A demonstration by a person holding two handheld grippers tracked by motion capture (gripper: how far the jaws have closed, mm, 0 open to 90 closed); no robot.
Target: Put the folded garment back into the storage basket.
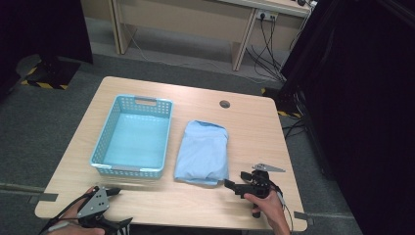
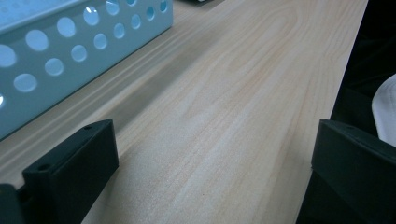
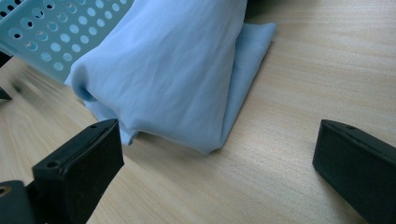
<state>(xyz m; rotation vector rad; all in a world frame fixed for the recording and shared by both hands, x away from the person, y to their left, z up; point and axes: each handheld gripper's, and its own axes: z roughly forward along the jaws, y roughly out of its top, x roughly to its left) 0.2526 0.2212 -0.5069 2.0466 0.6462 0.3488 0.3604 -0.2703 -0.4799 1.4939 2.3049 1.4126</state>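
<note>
A folded light-blue cloth point(image 1: 202, 152) lies in the middle of the wooden table point(image 1: 254, 127), just right of a pale-blue perforated basket point(image 1: 133, 136). My right gripper point(image 1: 236, 182) hovers open at the cloth's near right corner, jaws wide apart with nothing between them; in the right gripper view the cloth point(image 3: 173, 70) lies just ahead of the jaws, the basket point(image 3: 60, 32) behind it. My left gripper point(image 1: 113, 192) is open near the table's front left edge, below the basket. Its own view has bare wood between the jaws and the basket wall point(image 2: 70, 56) to the left.
The basket holds nothing that I can see. A round cable hole point(image 1: 224, 104) sits near the table's far edge. Beyond the table stand a wooden desk point(image 1: 195, 19) and hanging cables point(image 1: 266, 44). Dark curtains close in on the right.
</note>
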